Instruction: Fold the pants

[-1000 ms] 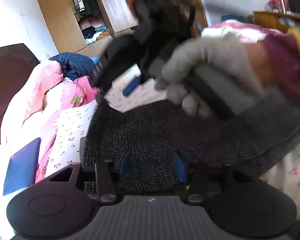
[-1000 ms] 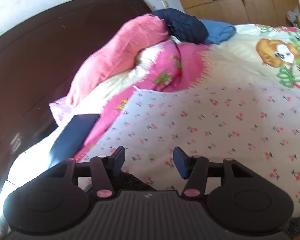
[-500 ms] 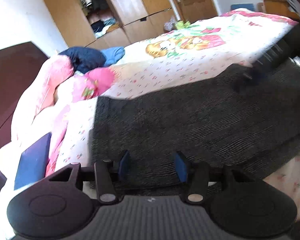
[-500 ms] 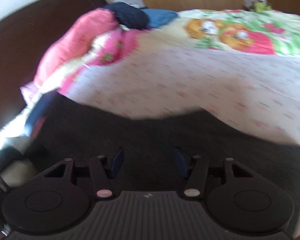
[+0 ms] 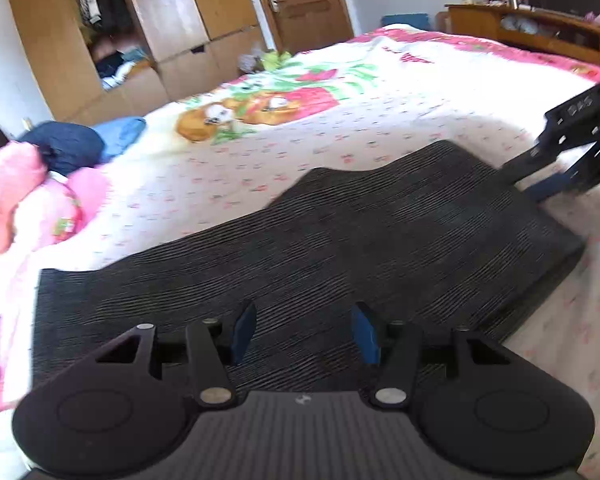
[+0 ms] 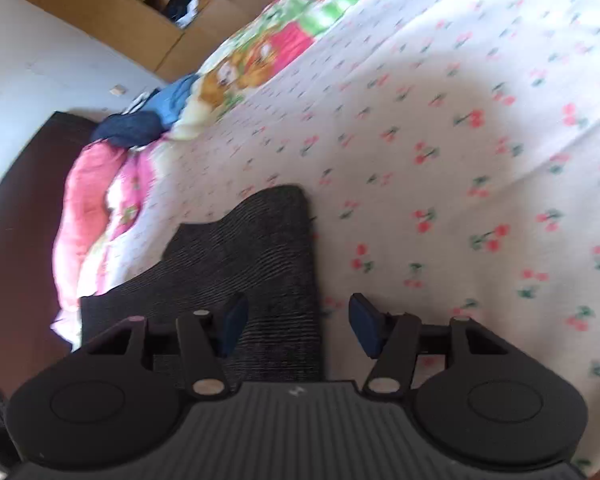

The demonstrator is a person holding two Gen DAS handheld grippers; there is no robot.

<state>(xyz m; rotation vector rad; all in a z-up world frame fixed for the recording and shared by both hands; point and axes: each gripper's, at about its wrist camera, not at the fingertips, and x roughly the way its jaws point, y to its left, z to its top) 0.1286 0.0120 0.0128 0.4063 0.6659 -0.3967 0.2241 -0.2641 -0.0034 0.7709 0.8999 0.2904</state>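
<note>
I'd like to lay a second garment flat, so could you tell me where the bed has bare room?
The cherry-print sheet is bare to the right of the dark pants, and between the pants and the bear-print blanket. It is crowded near the headboard: pink bedding and navy and blue clothes.

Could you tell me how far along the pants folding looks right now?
Done: the dark pants lie flat on the bedspread, apparently folded over. In hand: nothing; the left hand-held gripper, jaws opening, and right hand-held gripper hover empty over them. Left: probably another fold.
</note>
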